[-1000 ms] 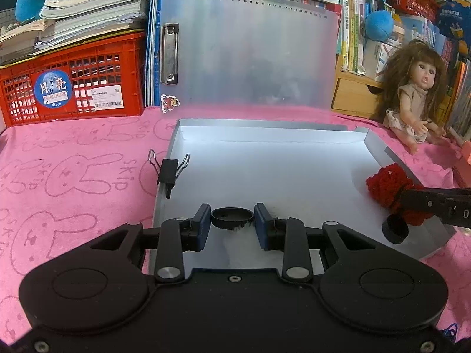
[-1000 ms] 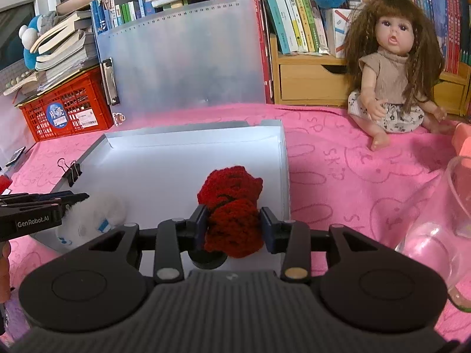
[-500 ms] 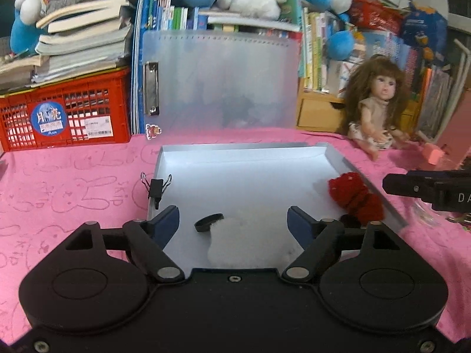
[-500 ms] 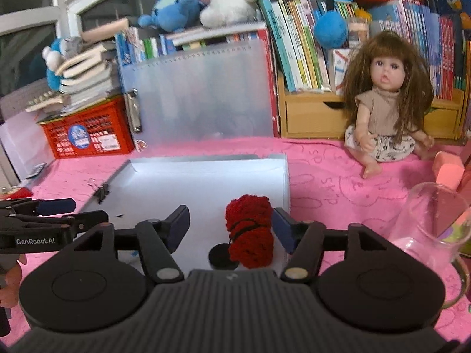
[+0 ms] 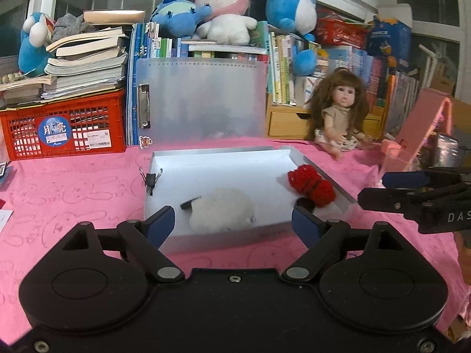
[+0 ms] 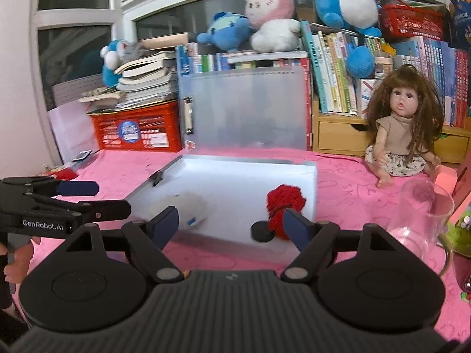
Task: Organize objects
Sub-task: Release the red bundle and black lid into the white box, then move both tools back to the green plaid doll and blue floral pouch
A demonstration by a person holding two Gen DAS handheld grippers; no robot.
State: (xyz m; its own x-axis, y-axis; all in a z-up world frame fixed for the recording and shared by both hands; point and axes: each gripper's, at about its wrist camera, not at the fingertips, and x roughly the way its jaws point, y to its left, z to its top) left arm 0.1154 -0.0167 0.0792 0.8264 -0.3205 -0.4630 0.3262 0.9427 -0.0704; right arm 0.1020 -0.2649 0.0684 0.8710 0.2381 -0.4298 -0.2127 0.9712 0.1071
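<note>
- A shallow grey tray (image 5: 206,158) lies on a pink cloth (image 5: 73,194).
- In it, a knobbly red yarn bundle (image 5: 312,186) lies at the right, long axis running near-right to far-left.
- A fluffy white ball (image 5: 220,213) sits near-left.
- Left gripper (image 5: 234,225) and right gripper (image 6: 231,223): jaws opening, holding nothing.

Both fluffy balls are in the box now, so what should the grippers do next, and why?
Probably close the lid. The white pompom and the red pompom already lie in the box, and both the left gripper and the right gripper are opening with nothing between their jaws, so the lid, standing upright behind, looks like what's left.
</note>
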